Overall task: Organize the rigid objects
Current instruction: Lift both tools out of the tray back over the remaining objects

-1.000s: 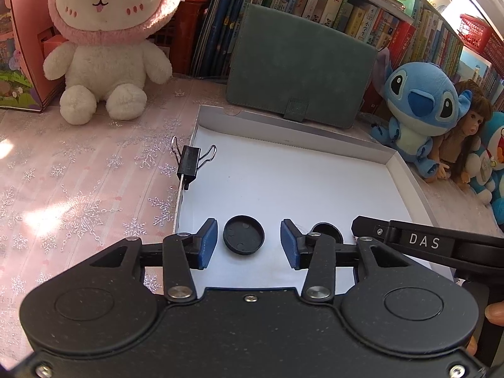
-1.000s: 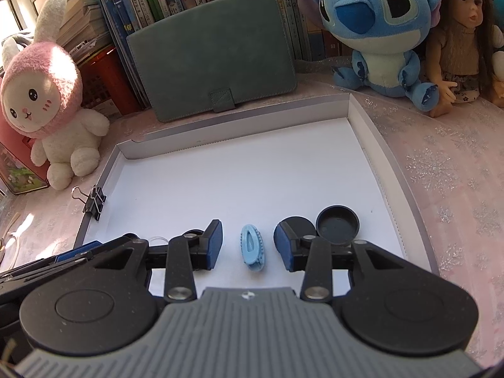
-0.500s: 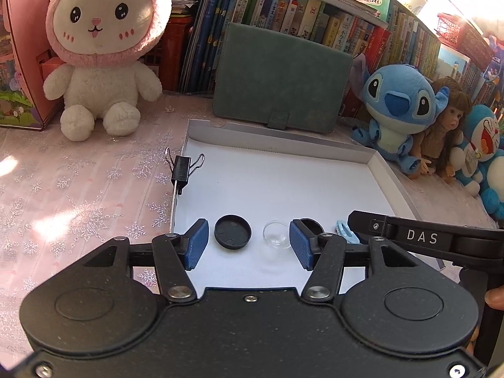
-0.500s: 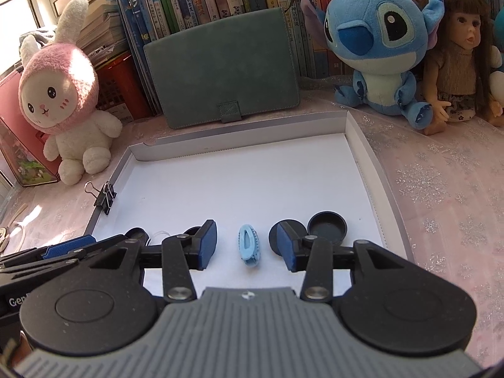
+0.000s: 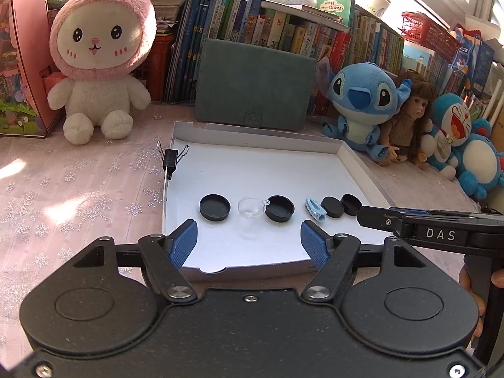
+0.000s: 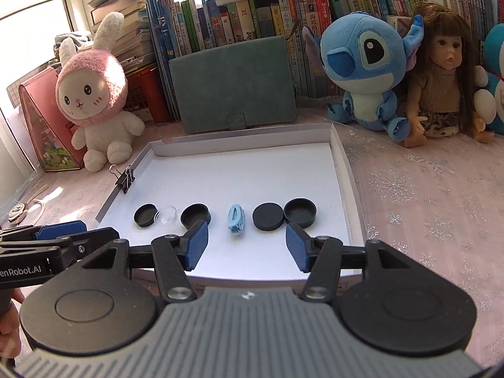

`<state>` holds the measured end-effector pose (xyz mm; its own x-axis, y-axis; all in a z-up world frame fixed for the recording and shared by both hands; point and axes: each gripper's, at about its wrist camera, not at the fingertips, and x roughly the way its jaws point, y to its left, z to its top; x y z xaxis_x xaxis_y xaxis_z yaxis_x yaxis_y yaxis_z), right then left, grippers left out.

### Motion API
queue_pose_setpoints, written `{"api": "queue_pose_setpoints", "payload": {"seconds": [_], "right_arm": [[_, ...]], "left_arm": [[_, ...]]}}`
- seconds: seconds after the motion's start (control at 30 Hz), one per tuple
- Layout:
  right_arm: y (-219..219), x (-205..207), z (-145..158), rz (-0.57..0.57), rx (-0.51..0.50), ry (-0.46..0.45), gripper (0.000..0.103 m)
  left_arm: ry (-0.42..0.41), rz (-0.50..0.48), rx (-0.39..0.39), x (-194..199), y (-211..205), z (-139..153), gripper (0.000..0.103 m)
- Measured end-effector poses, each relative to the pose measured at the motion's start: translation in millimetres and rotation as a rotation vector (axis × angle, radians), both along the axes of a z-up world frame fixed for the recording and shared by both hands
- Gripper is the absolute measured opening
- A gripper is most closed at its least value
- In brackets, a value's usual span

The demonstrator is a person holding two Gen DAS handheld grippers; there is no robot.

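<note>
1. Objects are seen lined up in a row along the near part of the white tray: a black cap, a clear dome, a second black cap, a blue hair clip, and two more black caps touching each other at the row's right end.
2. Left tool is held released; its jaws have just been opening and nothing is gripped between them.
3. Right tool is likewise released, its jaws having just been opening, with nothing pressed by the pads.
4. Relative to the tray, both tools are held back at its near edge, apart from every object.
5. Clear dome lies straight ahead of the left tool, which is judged the nearer one for it.
6. Hair clip lies just ahead of the right tool, left of its centre line; its long axis runs nearly along the tool's pointing direction, so it would be spanned across its narrow width.
7. Row is judged largely arranged already.
</note>
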<state>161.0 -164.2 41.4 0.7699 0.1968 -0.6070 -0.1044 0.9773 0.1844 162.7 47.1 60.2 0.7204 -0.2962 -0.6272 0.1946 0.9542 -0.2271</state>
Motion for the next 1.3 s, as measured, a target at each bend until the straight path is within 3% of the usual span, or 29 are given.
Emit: {"api": "queue_pose_setpoints", "payload": {"seconds": [0.5,0.77,0.87,1.0,1.3], "right_arm": [[-7.9,-77.1,-14.5,0.075,-0.045,-0.1,0.076],[-4.0,-114.9,-25.5,0.118,-0.086,-0.136,0.08],[-0.7,-126.0,-31.4,0.143,-0.1,-0.14,0.08],[3.8,-136.8,-38.3,0.165,-0.118,-0.137,0.08],[16.4,-144.7,-51.6,0.195,-0.19,-0.128,0.08]], "left_arm": [[-0.076,-0.063,0.017,-90.7,-16.6,-10.6,0.074],[-0.067,-0.07,0.031,-121.6,-14.4,-23.4,0.074],[-0.058,-0.082,0.033,-131.2,-12.3,-29.0,0.066],[-0.053,-0.09,0.046,-144.2,-9.5,-33.4,0.047],[-0.061,-0.098,0.109,-157.6,-11.7,-39.2,0.03]]}}
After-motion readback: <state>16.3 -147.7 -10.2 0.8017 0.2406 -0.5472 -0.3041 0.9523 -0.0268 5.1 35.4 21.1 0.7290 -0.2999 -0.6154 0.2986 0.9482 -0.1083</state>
